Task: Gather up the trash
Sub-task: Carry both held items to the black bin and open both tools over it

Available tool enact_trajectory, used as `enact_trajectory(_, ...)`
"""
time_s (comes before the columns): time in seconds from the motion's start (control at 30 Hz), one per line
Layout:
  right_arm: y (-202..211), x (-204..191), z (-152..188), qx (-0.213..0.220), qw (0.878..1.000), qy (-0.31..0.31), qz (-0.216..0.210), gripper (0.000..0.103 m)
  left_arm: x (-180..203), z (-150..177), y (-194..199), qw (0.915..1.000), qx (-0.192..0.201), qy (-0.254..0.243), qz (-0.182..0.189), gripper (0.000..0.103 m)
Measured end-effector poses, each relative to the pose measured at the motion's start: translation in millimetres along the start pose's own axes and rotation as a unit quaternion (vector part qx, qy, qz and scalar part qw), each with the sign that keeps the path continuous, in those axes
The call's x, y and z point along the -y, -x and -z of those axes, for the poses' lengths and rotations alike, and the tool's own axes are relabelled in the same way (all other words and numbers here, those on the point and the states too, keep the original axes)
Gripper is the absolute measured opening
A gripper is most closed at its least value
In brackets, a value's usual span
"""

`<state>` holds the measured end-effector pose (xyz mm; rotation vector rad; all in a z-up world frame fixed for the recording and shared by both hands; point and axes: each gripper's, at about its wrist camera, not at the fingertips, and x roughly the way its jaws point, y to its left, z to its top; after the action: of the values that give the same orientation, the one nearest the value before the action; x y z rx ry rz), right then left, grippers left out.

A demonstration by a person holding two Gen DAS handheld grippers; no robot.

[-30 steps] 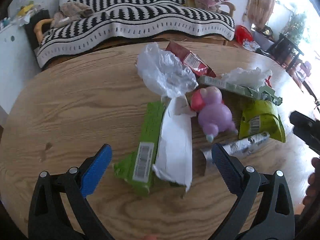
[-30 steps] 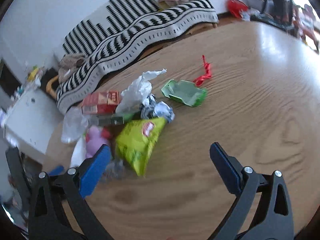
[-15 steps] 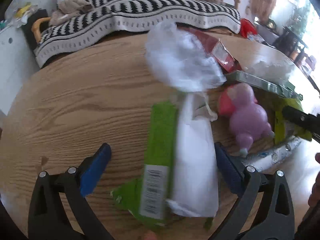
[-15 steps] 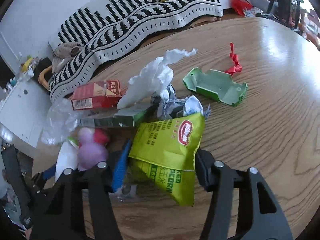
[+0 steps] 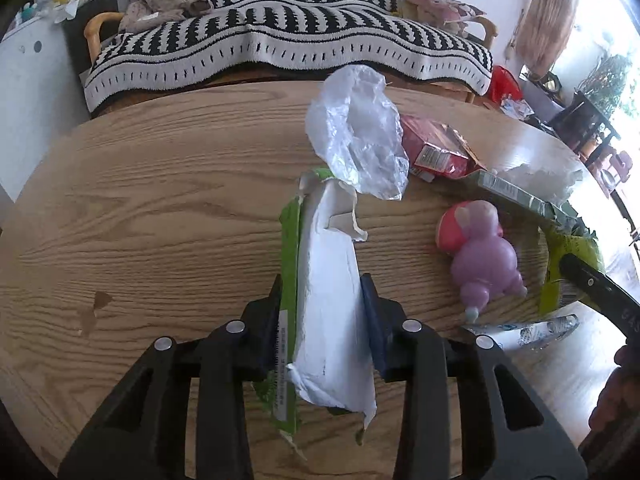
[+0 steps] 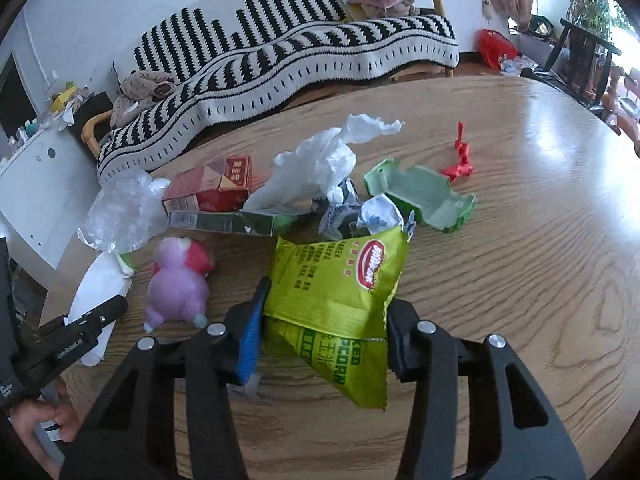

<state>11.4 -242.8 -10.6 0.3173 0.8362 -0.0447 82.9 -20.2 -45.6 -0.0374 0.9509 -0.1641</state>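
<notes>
step: both grabs made | left tongs [image 5: 326, 292] clamp green-white wrapper [image 5: 328, 304], lower centre | right tongs [image 6: 324, 308] clamp green popcorn bag [image 6: 340, 280] | next: lift both clear off tabletop [image 5: 160, 200]

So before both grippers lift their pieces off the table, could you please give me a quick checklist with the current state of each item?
1. Left gripper closed on the white and green wrapper: ok.
2. Right gripper closed on the yellow-green popcorn bag: ok.
3. Clear plastic bag free of the wrapper: not ok, it overlaps the far end.
4. Purple toy outside both grips: ok.
5. Crumpled foil clear of the popcorn bag's top edge: cannot tell.
6. Trash bin in view: not ok.
</notes>
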Motion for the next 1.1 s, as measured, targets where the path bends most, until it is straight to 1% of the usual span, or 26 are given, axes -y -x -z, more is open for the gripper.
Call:
enact_trajectory(0.17, -0.6, -2.4, -1.8, 0.000, 1.000, 0.003, -0.002, 0.048, -2.9, 0.5, 6.3, 1.0000, 0.008, 0.002, -0.002, 0.036)
enact_trajectory(0.27, 1.4, -5.0, -2.6, 0.004, 1.000, 0.008, -0.006, 0.049, -0.8, -0.3, 9.0, 0.9999, 0.010, -0.001, 0.003, 0.036)
enact_trajectory(0.33, 4.4, -6.7, -2.4, 0.007, 1.000, 0.009, -0.022, 0.049, 0.8, 0.4, 10.0, 0.9999, 0.010, -0.004, 0.006, 0.036)
enact_trajectory(0.4, 6.7, -7.9, -3.1, 0.008, 0.999, 0.007, -0.051, 0.049, 0.9, 0.0, 11.0, 0.9999, 0.010, -0.004, 0.007, 0.036)
enact_trajectory(0.43, 8.5, -9.7, -3.1, 0.009, 0.997, 0.007, -0.073, 0.049, 0.6, -0.1, 11.8, 0.9999, 0.012, -0.003, 0.008, 0.036)
enact_trajectory(0.5, 10.2, -13.0, -2.7, 0.009, 0.995, 0.011, -0.099, 0.049, -0.4, 0.1, 14.9, 0.9998, 0.017, -0.002, 0.007, 0.036)
enact_trajectory(0.57, 11.8, -16.2, -3.3, 0.010, 0.993, 0.015, -0.117, 0.049, -1.2, -0.9, 16.4, 0.9998, 0.020, -0.002, 0.006, 0.036)
enact_trajectory(0.6, 13.3, -17.0, -3.1, 0.011, 0.993, 0.017, -0.120, 0.049, -0.7, -1.0, 16.7, 0.9998, 0.021, -0.002, 0.006, 0.036)
enact_trajectory(0.67, 16.8, -19.1, -3.0, 0.019, 0.993, 0.027, -0.112, 0.049, 0.2, -1.1, 16.8, 0.9998, 0.021, -0.003, 0.006, 0.036)
enact_trajectory(0.83, 23.8, -16.8, -3.0, 0.039, 0.996, 0.043, -0.061, 0.049, 0.3, -2.5, 17.0, 0.9998, 0.019, -0.007, 0.007, 0.037)
enact_trajectory(0.97, 19.2, -10.6, -4.1, 0.031, 0.998, 0.028, -0.055, 0.049, 0.9, -2.2, 17.0, 0.9998, 0.019, -0.006, 0.007, 0.037)
enact_trajectory(1.1, 18.3, -10.5, -4.4, 0.031, 0.998, 0.029, -0.051, 0.049, 1.3, -1.7, 17.0, 0.9998, 0.019, -0.008, 0.007, 0.037)
